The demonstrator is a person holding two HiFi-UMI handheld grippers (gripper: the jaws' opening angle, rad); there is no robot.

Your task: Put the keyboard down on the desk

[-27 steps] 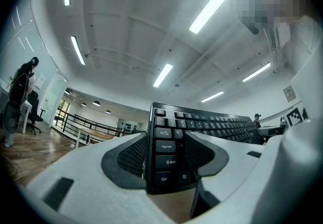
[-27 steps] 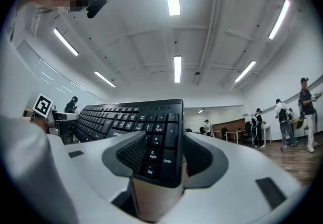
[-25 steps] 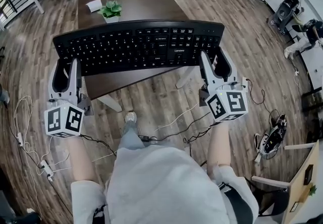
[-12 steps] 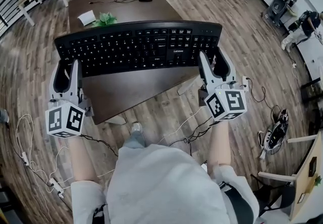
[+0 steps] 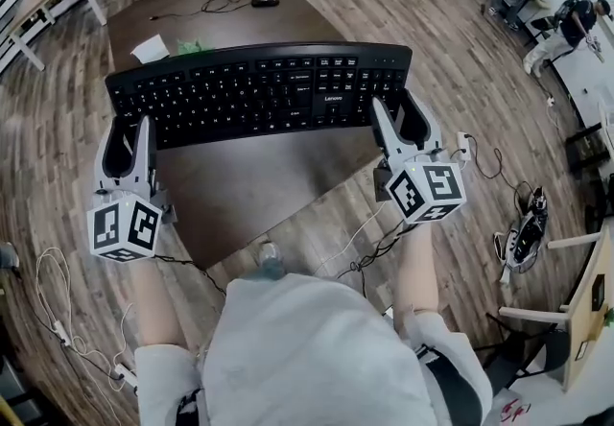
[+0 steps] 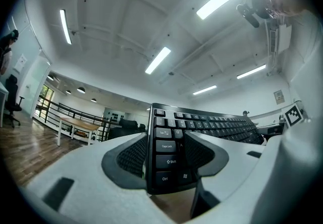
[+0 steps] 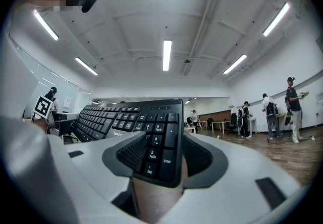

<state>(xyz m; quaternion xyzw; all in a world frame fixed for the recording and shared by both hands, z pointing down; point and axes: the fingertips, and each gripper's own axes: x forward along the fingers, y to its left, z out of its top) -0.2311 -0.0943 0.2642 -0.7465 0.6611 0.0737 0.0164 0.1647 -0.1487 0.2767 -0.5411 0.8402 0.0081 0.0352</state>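
Black keyboard (image 5: 259, 88) hangs over the table (image 5: 254, 189), long axis left-to-right. The left gripper (image 5: 129, 131) and right gripper (image 5: 395, 115) each clamp one end between closed fingers (image 5: 146, 141). Required move: straight down.

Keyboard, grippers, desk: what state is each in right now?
Keyboard: held level over the desk, keys up, not set down.
Left gripper: jaws shut on the keyboard's left end.
Right gripper: jaws shut on its right end.
Desk: below the keyboard, mouse at its far end.
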